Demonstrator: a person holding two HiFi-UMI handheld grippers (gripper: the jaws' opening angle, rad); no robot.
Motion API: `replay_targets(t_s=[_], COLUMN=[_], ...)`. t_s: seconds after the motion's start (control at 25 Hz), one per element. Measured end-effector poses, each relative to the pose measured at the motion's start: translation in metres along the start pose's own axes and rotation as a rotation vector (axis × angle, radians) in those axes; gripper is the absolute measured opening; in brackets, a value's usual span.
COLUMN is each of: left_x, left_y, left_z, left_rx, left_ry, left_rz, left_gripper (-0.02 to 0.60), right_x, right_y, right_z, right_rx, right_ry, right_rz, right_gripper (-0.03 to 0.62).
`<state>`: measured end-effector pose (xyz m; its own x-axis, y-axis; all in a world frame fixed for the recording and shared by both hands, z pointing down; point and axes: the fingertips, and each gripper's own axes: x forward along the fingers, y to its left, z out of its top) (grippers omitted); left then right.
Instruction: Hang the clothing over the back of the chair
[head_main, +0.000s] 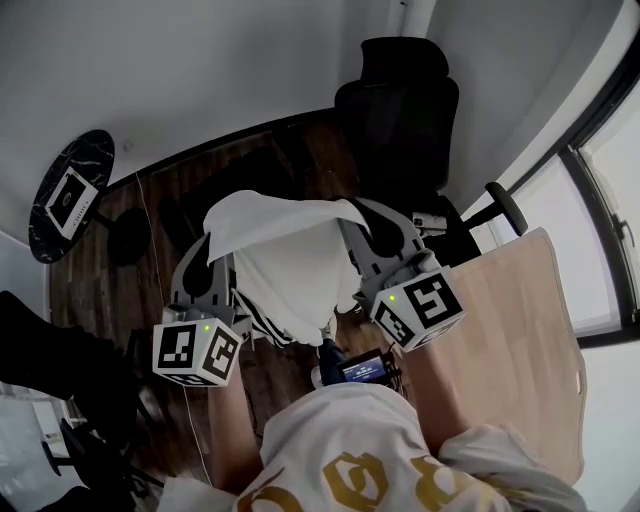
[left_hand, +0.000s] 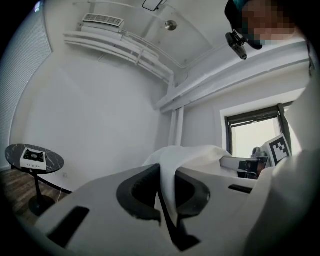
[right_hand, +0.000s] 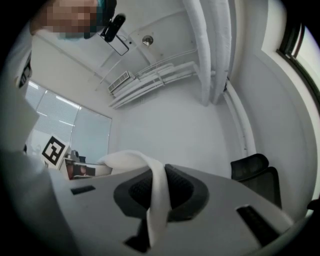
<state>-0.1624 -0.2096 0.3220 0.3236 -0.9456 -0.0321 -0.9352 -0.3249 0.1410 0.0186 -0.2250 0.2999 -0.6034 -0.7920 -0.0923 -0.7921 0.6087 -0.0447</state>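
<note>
Two tools: you hold the left tool (left_hand: 168, 202) and the right tool (right_hand: 156, 202), one in each hand, both on the same white garment (head_main: 292, 262).
Left grip: jaws pressed together on a fold of cloth that runs up between the black pads.
Right grip: jaws pressed together on another fold, with a white strip hanging down between the pads.
Garment: it is stretched in the air between your two tools, drooping toward you, with dark stripes at its lower left edge.
Chair (head_main: 400, 110): black, beyond the garment and clear of it.
Tabletop (head_main: 525, 330): pale wood, to your right.
Round table (head_main: 50, 235): dark top, far left, carrying a white card (head_main: 72, 197) with a square black pattern.
Writing: gold letters on your shirt (head_main: 350, 450) are too cut off to read. The cubes (head_main: 195, 352) bear only square markers, no words.
</note>
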Motion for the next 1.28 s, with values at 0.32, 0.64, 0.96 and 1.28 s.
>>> replay_targets(t_s=[0.32,0.64,0.96,1.28], left_x=[0.004,0.023,0.065,0.094], left_y=[-0.005,0.009,0.045,0.072], left_z=[0.022,0.003,-0.049,-0.147], left_rx=[-0.039,-0.037,0.148,0.137], left_ry=[-0.050,-0.006,0.262,0.640], left_rz=[-0.023,-0.023,-0.080,-0.227], left_gripper=[0.031,0.031,0.031,0.044], right_x=[0.009,0.023,0.081,0.135], right_y=[0.001,-0.016,-0.036,-0.035], right_z=[0.028,0.002,-0.043,-0.138], right_rx=[0.007,-0.014,-0.249,-0.427], right_ry=[-0.051,0.003,0.196,0.529], right_rz=[0.005,-0.019,0.088,0.421], right_gripper=[0.021,0.020,0.020,0.023])
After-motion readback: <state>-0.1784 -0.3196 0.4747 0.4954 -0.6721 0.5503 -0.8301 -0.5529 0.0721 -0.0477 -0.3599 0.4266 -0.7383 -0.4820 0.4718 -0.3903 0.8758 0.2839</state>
